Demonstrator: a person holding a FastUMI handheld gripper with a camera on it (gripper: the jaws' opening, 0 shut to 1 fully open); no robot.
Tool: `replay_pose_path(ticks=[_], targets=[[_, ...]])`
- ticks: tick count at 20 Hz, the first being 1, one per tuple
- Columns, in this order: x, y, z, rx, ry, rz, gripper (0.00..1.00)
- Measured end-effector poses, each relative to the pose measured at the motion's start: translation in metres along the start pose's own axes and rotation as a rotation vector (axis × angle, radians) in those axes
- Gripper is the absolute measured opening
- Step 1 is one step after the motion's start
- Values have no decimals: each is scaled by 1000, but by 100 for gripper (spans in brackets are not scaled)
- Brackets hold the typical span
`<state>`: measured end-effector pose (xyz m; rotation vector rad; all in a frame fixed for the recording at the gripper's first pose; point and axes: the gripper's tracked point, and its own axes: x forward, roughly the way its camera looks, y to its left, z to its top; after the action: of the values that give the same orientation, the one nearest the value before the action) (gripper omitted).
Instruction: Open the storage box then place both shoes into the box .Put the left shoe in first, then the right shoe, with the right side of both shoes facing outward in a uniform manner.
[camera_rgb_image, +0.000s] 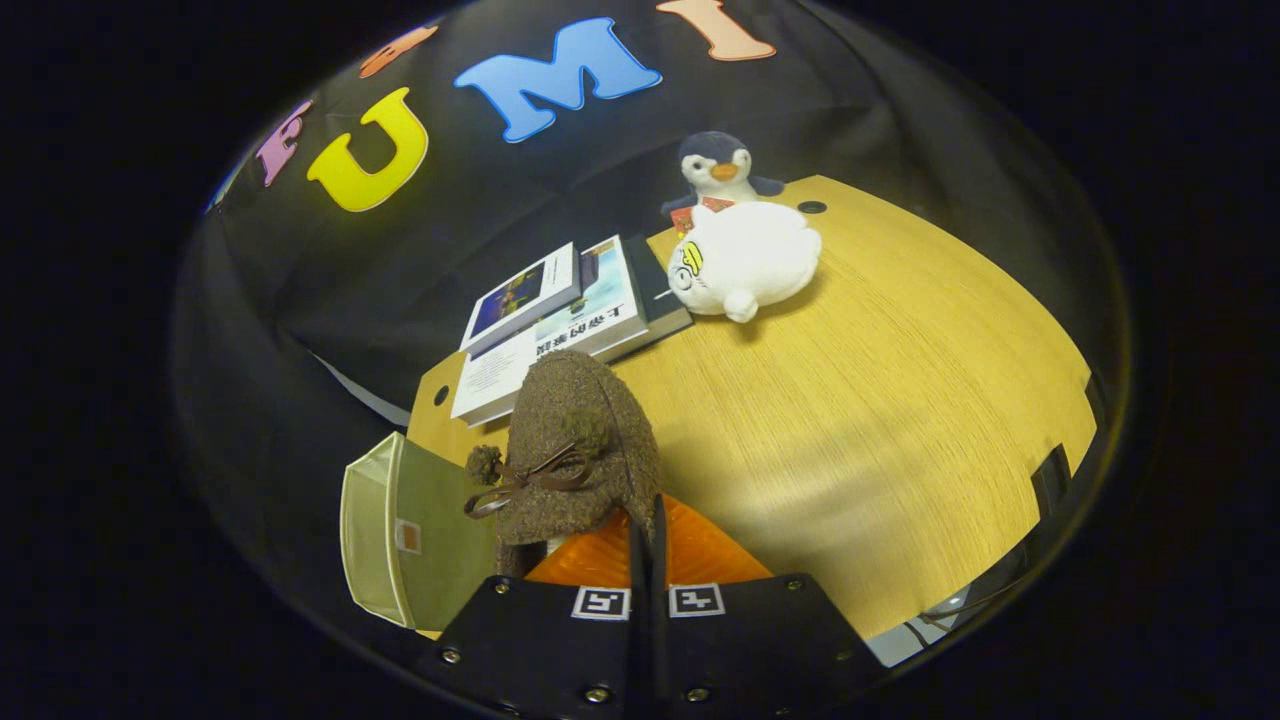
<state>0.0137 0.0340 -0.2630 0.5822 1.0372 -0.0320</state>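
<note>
**Jaws closed on the shoe's collar**

The jaws are pressed nearly together, gripper (648, 560) pinching the edge of a brown fuzzy shoe (580, 450) with a bow, held above the wooden worktop (880, 400). Just left stands the pale-green storage box (385, 530). Beyond lie stacked books (560, 320) and a white plush toy (745, 260).

Handheld two-finger gripper (648, 520): pair of broad, flat, angular carrier blocks (530, 640) side by side, outer edges slanting outward. One small square black-and-white coded marker (601, 602) on inner top corner of one block, matching marker (696, 600) on other. Round bright metal screws (598, 692) dotted along block corners and near edge. Two thin, upright, blade-like fingers (659, 540) drawn close, only narrow dark slit between.
</note>
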Motion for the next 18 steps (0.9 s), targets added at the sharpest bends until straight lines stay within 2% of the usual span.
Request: replay_pose_path(ticks=[8, 18], targets=[[-9, 85, -3, -32, -8, 66, 0], [0, 190, -35, -43, 17, 167, 0]])
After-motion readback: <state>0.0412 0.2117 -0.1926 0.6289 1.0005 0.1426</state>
